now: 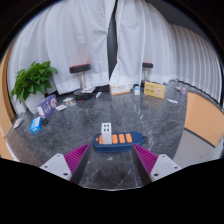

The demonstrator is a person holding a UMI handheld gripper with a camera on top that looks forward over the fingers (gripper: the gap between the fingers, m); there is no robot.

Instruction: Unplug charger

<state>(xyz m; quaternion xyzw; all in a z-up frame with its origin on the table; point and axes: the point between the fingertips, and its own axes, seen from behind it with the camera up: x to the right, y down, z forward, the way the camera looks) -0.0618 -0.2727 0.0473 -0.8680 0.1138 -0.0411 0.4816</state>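
Note:
A blue power strip (116,140) with orange switches lies on the dark marble-like table (110,112), just ahead of my fingers. A white charger (106,129) stands plugged into its left end. My gripper (112,160) is open and empty. Its two magenta pads (77,155) stand wide apart, and the strip lies just beyond the gap between them.
A potted green plant (36,77) stands at the far left. A purple box (47,104), a small blue box (37,124) and papers lie left of the strip. Cardboard boxes (154,90) sit at the far right. White curtains hang behind.

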